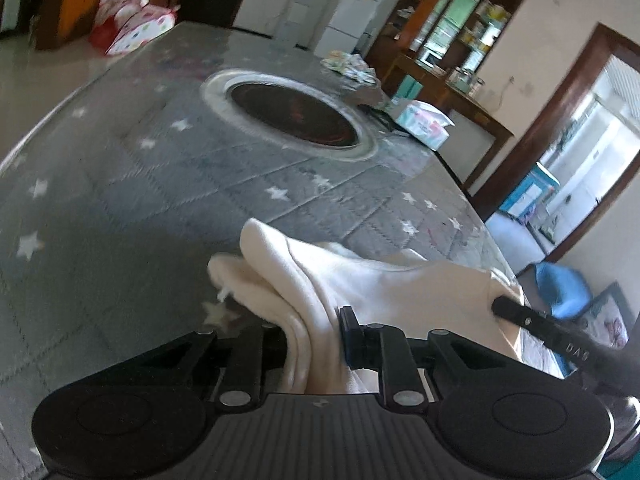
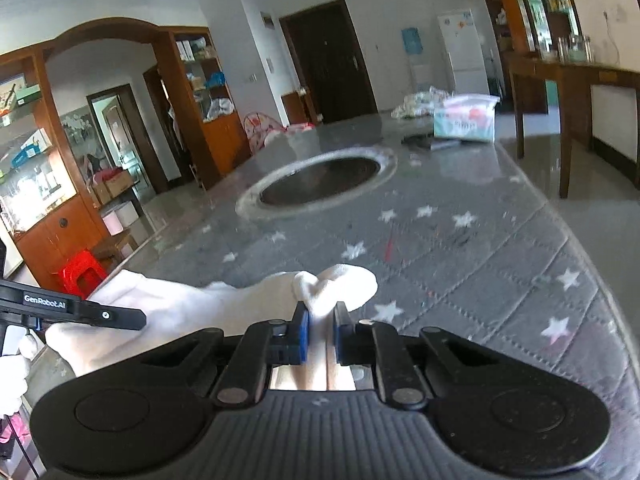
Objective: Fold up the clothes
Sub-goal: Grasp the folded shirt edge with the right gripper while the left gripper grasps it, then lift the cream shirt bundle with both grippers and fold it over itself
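A white, cream-tinted garment (image 1: 360, 280) hangs bunched just above the grey star-patterned table (image 1: 120, 200). In the left wrist view my left gripper (image 1: 314, 326) is shut on a thick fold of it; the cloth hides the left pad. A black finger (image 1: 528, 320) of the right gripper pokes into the cloth at the right. In the right wrist view my right gripper (image 2: 321, 316) pinches another bunched end of the garment (image 2: 336, 284) between its blue pads. The left gripper's finger (image 2: 100, 314) lies on the cloth at far left, beside a white-gloved hand (image 2: 14, 360).
A round dark recess with a pale rim (image 1: 296, 116) (image 2: 320, 184) sits mid-table. At the far end lie a tissue pack (image 1: 424, 124) (image 2: 466, 120) and a patterned cloth pile (image 1: 352, 68) (image 2: 416, 106). The table edge (image 2: 592, 264) curves close on the right.
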### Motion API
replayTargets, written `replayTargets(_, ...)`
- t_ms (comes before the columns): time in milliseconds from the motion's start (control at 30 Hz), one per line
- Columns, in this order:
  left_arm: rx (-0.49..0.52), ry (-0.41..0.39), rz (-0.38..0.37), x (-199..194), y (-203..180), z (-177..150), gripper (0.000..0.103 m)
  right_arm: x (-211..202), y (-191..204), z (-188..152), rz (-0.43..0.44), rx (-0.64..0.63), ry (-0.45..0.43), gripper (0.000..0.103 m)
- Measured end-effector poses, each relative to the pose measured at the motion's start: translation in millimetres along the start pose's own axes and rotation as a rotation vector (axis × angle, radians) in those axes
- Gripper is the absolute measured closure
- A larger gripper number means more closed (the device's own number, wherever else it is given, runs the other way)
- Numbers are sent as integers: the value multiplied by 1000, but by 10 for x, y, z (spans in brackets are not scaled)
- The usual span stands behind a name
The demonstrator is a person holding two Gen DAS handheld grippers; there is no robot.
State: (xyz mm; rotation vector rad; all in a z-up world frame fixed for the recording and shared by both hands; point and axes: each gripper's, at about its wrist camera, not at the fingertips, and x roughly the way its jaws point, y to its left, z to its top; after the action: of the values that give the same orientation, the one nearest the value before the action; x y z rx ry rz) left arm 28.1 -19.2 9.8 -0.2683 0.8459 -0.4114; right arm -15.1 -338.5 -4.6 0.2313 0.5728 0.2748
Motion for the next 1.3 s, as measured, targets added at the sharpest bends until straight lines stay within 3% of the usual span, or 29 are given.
replayTargets(933,253,-68,-13,99,-938,273,86,-550,-122,408,-128,-61,-170,93)
replayTargets(1300,292,-82,-4,205,-1102,385,86,-596,-169,523,-162,-76,-197,93)
